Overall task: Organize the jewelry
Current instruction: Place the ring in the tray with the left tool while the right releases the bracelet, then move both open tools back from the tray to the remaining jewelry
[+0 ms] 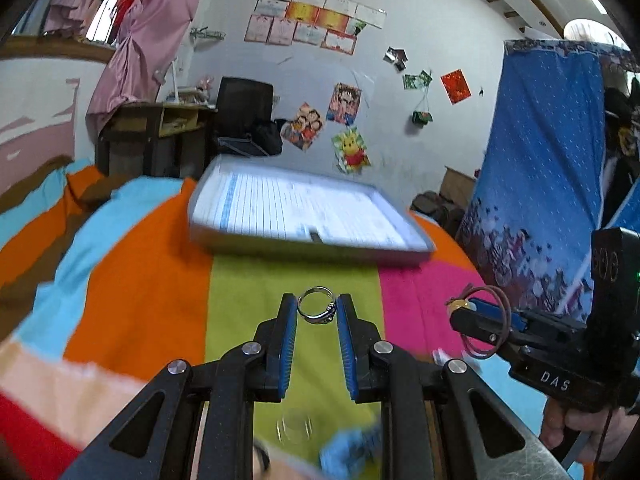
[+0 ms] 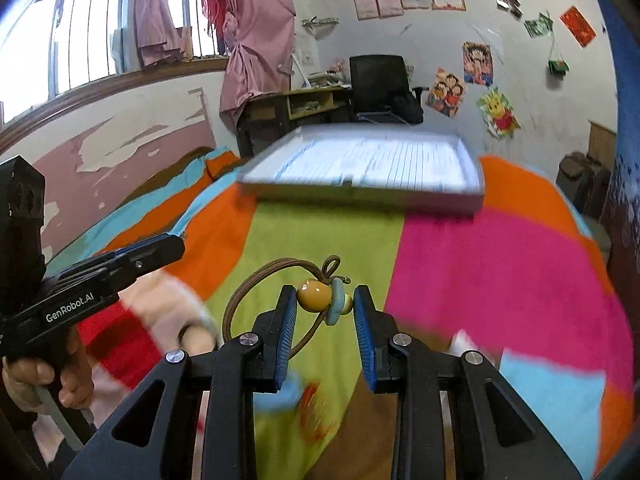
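My left gripper [image 1: 317,311] is shut on a silver ring [image 1: 317,310], held between its blue pads above the striped bedspread. My right gripper [image 2: 325,305] is shut on a brown cord bracelet with a mustard bead and a pale blue disc [image 2: 316,300]; its cord loop hangs to the left. The right gripper also shows at the right of the left wrist view [image 1: 480,312], with the bracelet cord [image 1: 490,320] looped around it. The left gripper shows at the left of the right wrist view [image 2: 160,248]. A shallow grey tray [image 1: 304,246] lined with printed paper lies ahead of both grippers, also in the right wrist view [image 2: 360,198].
A colourful striped bedspread [image 1: 160,280] covers the bed. A blue patterned curtain [image 1: 540,160] hangs at the right. A wooden desk [image 2: 288,112] and black office chair [image 2: 380,80] stand by the far wall. A blurred clear ring-like item [image 1: 294,428] lies below the left gripper.
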